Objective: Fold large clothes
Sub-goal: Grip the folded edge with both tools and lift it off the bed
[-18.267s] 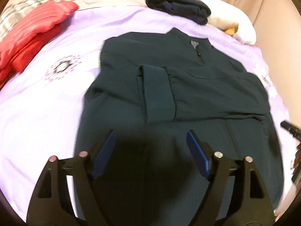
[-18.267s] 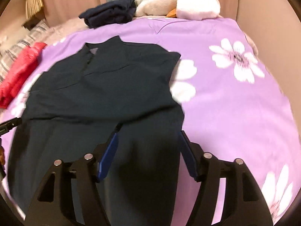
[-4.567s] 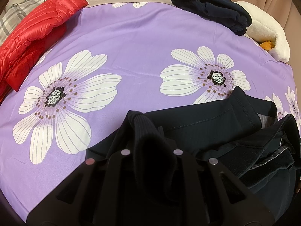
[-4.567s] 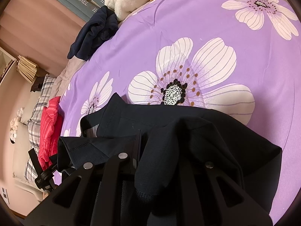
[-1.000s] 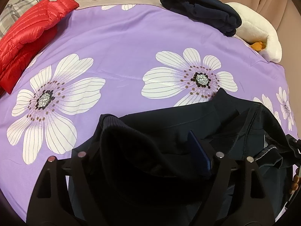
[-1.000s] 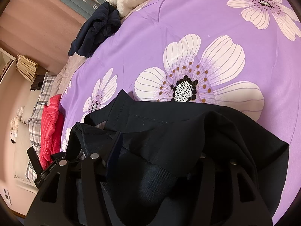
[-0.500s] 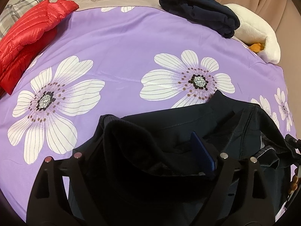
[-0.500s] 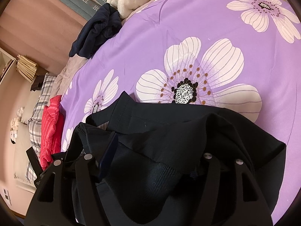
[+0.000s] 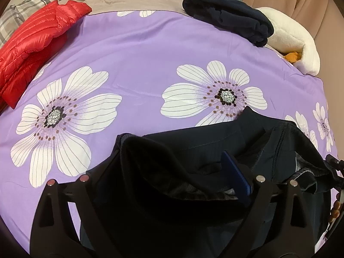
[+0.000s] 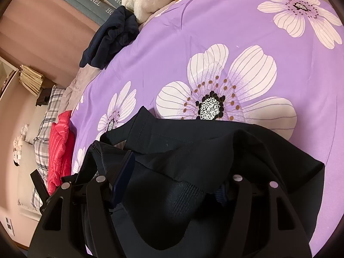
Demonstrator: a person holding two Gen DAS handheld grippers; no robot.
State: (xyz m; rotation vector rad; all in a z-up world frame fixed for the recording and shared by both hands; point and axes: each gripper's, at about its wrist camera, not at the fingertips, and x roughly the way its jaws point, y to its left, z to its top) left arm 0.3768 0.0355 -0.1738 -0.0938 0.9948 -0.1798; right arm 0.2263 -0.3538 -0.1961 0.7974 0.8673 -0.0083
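A dark navy zip jacket lies bunched at the near edge of the purple flowered bedspread. My left gripper hangs over its left part. Its jaws are opening, and a fold of fabric is draped loosely between them and hides the left finger. The blue right pad stands free of the cloth. In the right wrist view the jacket fills the lower half. My right gripper stands open over it, with fabric lying between the fingers and covering the right one. Its blue left pad is bare.
A red down jacket lies at the far left beside a plaid pillow. A folded navy garment and a white plush cushion sit at the back. Pink curtains hang behind the bed.
Both grippers' jaws have spread wider, the left more than the right. The jacket fabric has gone slack between them. Neither hand has shifted.
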